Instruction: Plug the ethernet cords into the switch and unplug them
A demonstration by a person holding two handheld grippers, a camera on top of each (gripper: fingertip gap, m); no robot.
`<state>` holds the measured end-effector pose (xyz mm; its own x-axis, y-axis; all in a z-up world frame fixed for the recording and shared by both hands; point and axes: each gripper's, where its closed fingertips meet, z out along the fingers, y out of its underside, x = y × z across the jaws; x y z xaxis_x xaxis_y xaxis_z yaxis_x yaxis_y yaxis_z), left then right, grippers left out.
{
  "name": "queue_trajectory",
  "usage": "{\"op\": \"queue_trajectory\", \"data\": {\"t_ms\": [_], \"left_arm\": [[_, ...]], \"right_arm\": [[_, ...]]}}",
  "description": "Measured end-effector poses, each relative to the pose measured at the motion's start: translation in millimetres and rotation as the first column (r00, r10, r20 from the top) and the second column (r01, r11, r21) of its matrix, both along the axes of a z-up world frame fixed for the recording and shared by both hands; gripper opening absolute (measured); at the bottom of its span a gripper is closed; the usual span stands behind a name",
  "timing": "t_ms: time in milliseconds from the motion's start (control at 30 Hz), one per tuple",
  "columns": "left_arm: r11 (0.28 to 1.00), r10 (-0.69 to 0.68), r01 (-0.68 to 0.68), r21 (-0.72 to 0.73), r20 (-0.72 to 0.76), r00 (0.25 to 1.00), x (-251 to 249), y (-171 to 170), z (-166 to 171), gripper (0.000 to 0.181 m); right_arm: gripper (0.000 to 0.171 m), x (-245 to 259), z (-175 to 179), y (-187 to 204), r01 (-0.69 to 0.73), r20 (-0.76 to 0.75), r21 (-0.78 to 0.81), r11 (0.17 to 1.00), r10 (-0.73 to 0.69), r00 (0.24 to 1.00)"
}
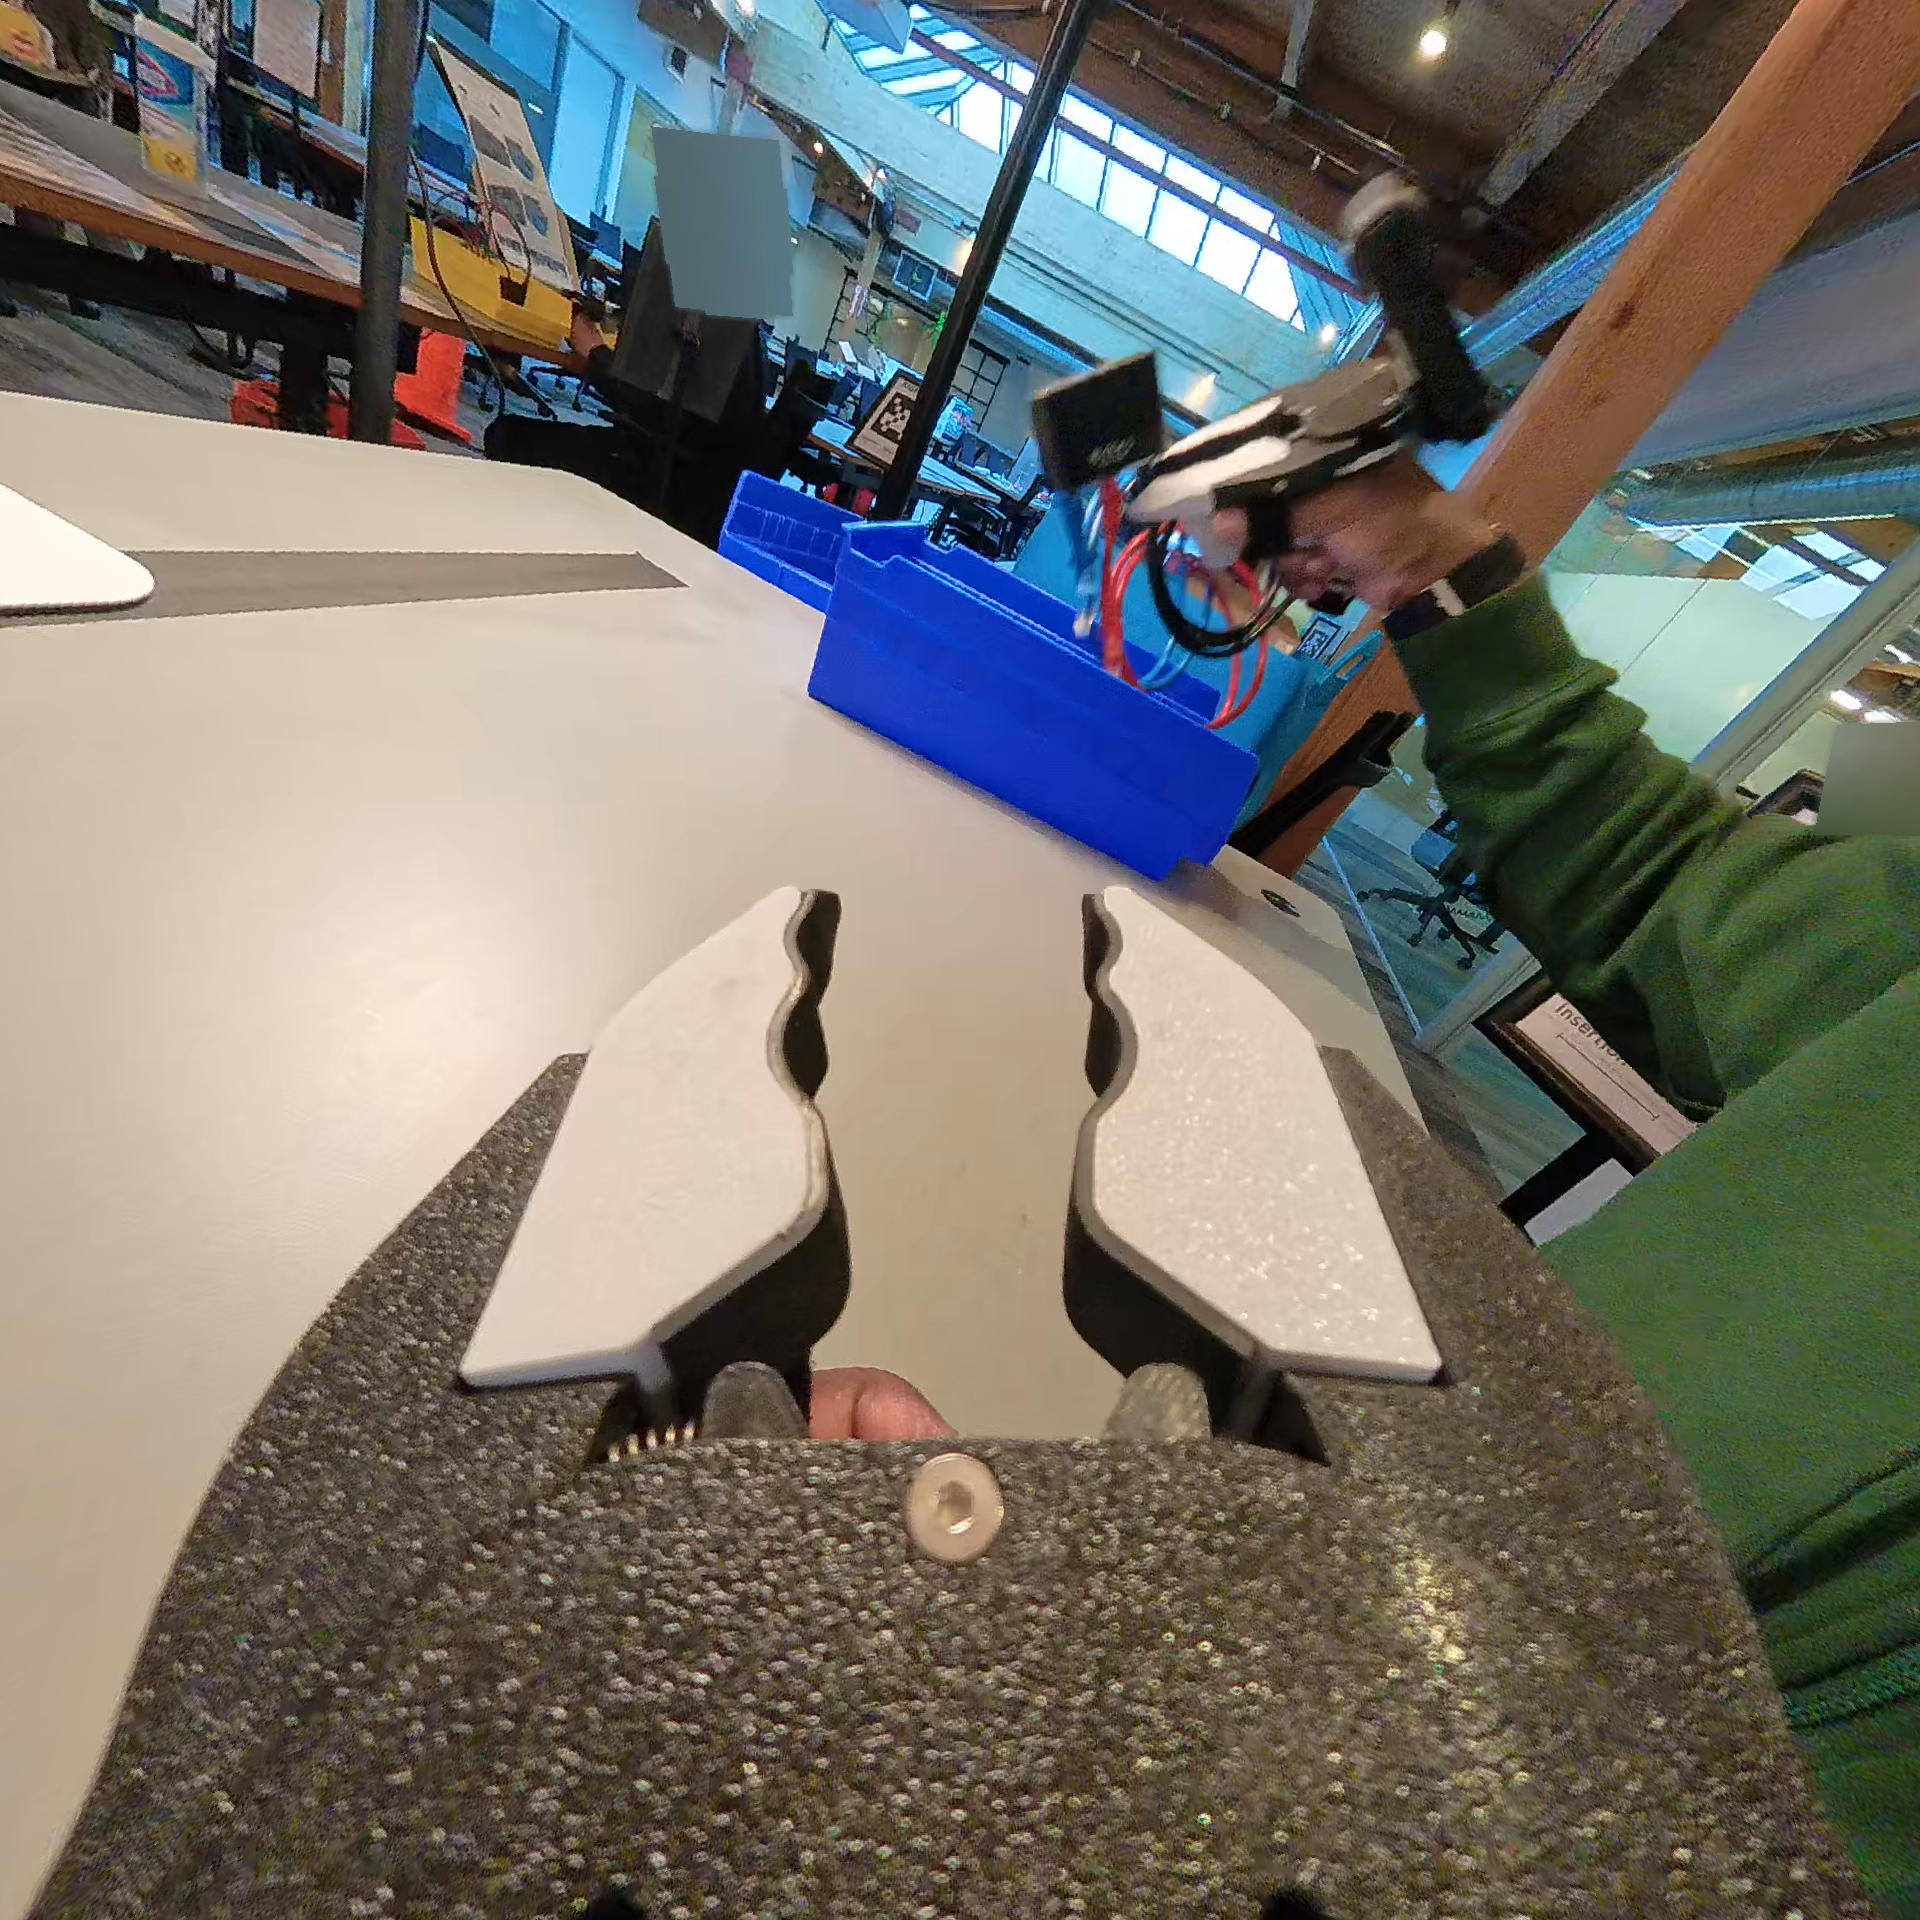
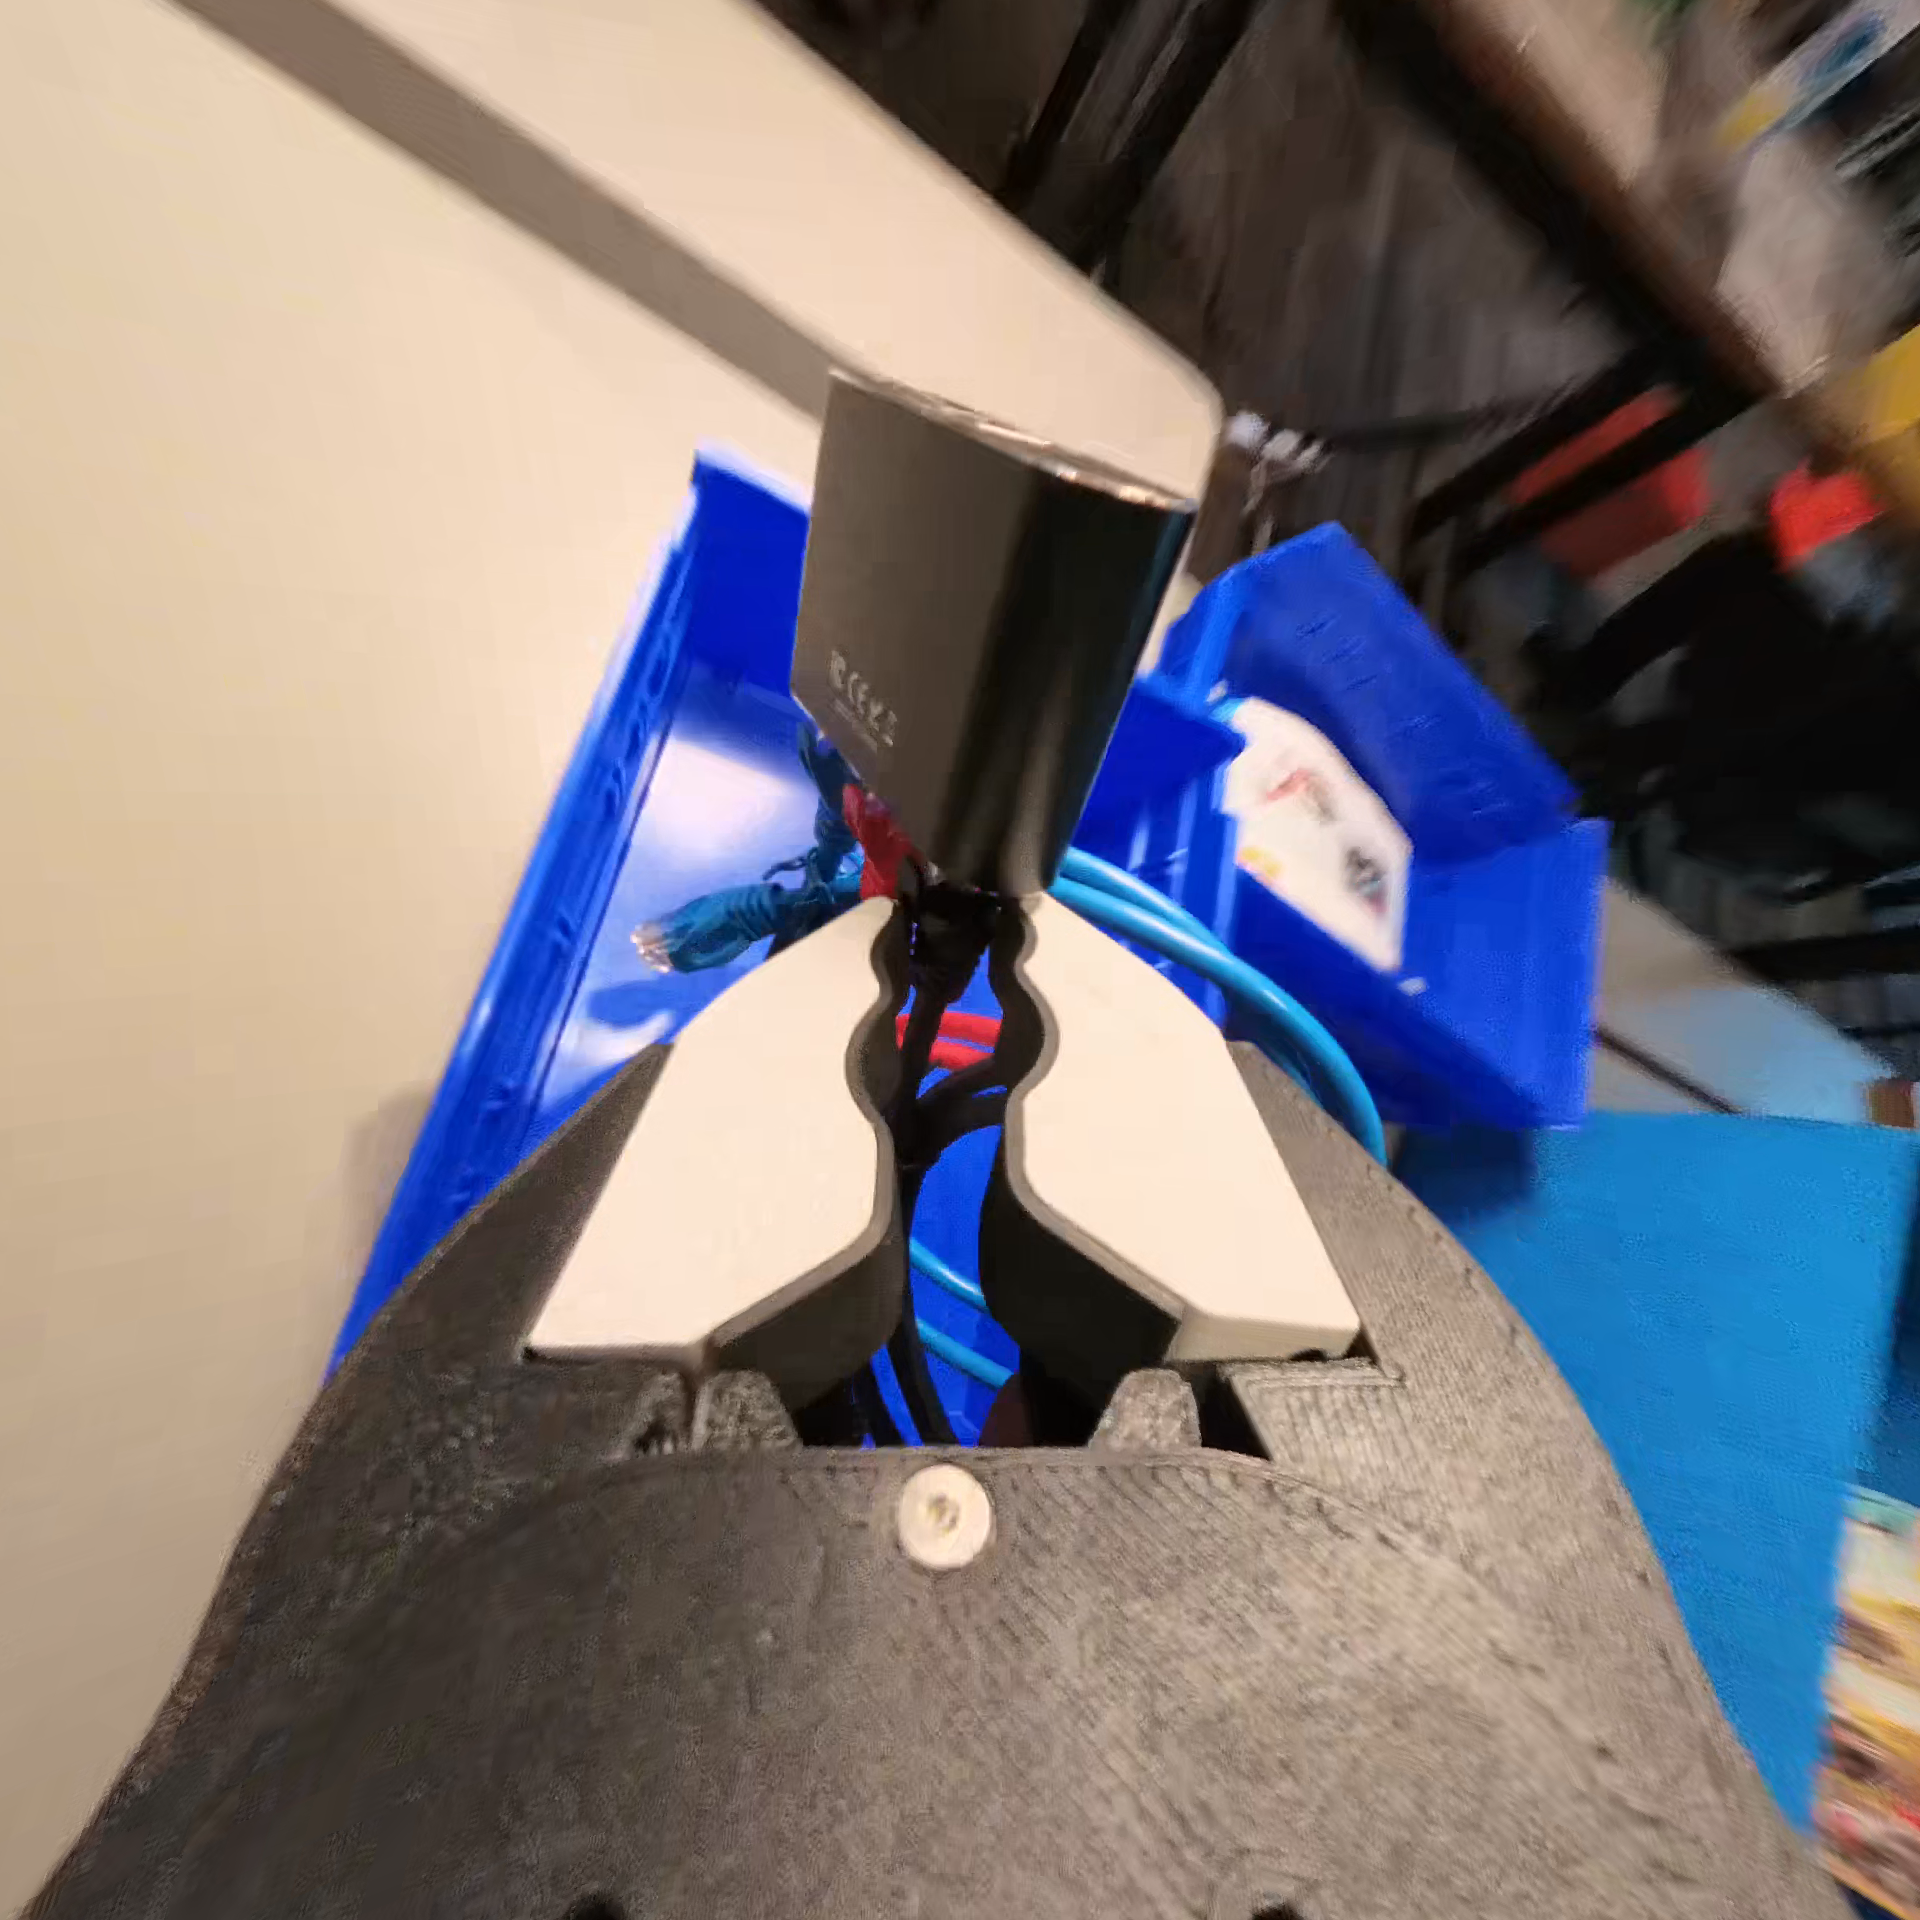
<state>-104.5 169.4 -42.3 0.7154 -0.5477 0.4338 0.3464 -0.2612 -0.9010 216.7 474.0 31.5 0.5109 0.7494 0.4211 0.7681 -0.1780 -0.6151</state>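
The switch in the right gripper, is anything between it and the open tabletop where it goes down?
Nothing visible. The switch hangs over the blue bin, and the table beside the bin is bare.

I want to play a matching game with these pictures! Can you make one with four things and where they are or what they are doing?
Things:
1. left gripper
2. right gripper
3. black switch
4. blue bin

States:
A. sits on the grey table
B. open, with nothing between its fingers
C. shut on the black cord right below the switch
D. held up in the air above the bin

Pairs: 1-B, 2-C, 3-D, 4-A
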Motion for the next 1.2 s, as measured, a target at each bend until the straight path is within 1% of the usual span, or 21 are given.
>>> {"op": "queue_trajectory", "data": {"t_ms": [67,133,200,233,267,300,400,467,567,767,867,933,1067,1200], "left_arm": [[1.0,0.001,-0.001,-0.004,-0.003,1.0,1,0,-2,0.047],[1.0,0.004,-0.004,-0.007,-0.004,1.0,1,1,-4,0.047],[1.0,0.004,-0.004,-0.011,-0.006,1.0,1,1,-6,0.047],[1.0,0.005,-0.005,-0.014,-0.008,1.0,1,1,-8,0.047],[1.0,0.006,-0.006,-0.019,-0.013,1.0,0,1,-9,0.047],[1.0,0.007,-0.007,-0.026,-0.016,1.0,0,1,-10,0.047],[0.999,0.014,-0.014,-0.029,-0.026,1.0,-2,1,-9,0.049],[0.999,0.02,-0.021,-0.032,-0.046,0.999,-3,0,-9,0.053],[0.999,0.025,-0.028,-0.036,-0.085,0.996,-2,0,-10,0.057],[0.996,0.068,-0.077,-0.04,-0.205,0.976,2,3,-19,0.065],[0.992,0.1,-0.118,-0.052,-0.267,0.959,2,3,-26,0.075],[0.986,0.136,-0.159,-0.057,-0.291,0.947,0,-2,-29,0.082],[0.963,0.237,-0.263,-0.053,-0.296,0.925,-14,-28,-28,0.08],[0.895,0.41,-0.445,-0.041,-0.318,0.855,-49,-71,-28,0.074]], "right_arm": [[0.015,1,-42,10,-0.008,0.006,-0.121,0.993,0.008,1.0],[0.016,-5,-73,17,-0.033,0.004,-0.199,0.979,0.034,0.999],[0.016,-13,-95,24,-0.037,-0.008,-0.255,0.966,0.036,0.999],[0.016,-16,-100,29,-0.03,-0.02,-0.258,0.966,0.026,0.999],[0.016,-17,-99,33,-0.019,-0.032,-0.249,0.968,0.011,0.999],[0.021,-18,-95,36,-0.009,-0.046,-0.232,0.973,-0.002,0.999],[0.031,-11,-70,36,-0.001,-0.1,-0.175,0.985,-0.017,0.995],[0.039,-1,-54,28,0.008,-0.128,-0.138,0.99,-0.026,0.991],[0.049,16,-43,0,-0.004,-0.185,-0.13,0.992,-0.02,0.983],[0.065,27,-57,-76,-0.116,-0.362,-0.175,0.978,0.045,0.931],[0.071,25,-64,-103,-0.163,-0.415,-0.169,0.972,0.08,0.906],[0.071,21,-68,-117,-0.188,-0.435,-0.154,0.97,0.104,0.894],[0.072,21,-86,-123,-0.166,-0.369,-0.123,0.978,0.11,0.923],[0.071,21,-100,-118,-0.135,-0.325,-0.1,0.986,0.095,0.941]]}}
